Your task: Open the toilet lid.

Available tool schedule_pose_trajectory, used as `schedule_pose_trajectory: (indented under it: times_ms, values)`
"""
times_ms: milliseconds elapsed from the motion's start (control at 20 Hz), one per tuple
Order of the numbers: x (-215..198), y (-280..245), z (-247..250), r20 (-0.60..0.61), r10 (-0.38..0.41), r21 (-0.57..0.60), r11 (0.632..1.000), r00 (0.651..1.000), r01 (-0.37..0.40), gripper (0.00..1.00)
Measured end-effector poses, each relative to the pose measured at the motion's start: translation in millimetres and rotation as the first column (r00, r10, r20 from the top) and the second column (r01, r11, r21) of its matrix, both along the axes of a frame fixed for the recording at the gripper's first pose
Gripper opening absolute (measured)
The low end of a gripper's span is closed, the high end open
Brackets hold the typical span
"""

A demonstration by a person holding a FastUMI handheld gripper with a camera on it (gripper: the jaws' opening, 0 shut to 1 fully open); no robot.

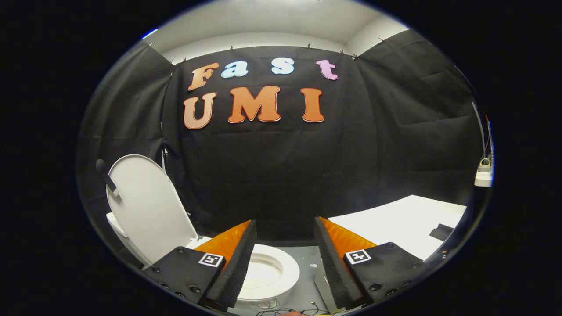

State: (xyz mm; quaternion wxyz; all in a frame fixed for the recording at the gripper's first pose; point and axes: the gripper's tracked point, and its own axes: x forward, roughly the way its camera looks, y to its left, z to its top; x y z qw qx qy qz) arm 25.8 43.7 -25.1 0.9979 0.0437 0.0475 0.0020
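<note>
Camera riding the tongs (283, 228), facing booth wall, above toilet (263, 274), fairly close

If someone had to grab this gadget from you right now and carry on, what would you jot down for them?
Gripper: open, holding nothing, fingers apart in the air above the toilet.
White plastic toilet lid: already raised, standing upright off beyond the left finger.
White oval toilet seat: down, bowl uncovered, showing between the fingers and below them.
White table: beyond the right finger.
Done: lid looks open.
Left: probably nothing; just draw the gripper away.
</note>
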Motion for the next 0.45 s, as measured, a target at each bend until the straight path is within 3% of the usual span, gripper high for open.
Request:
schedule_pose_trajectory:
  times_ms: [450]
  values:
    - [-1.6, 7.4, -0.8, -0.001, 0.011, -0.021, 1.000, 1.000, -0.011, 0.86]
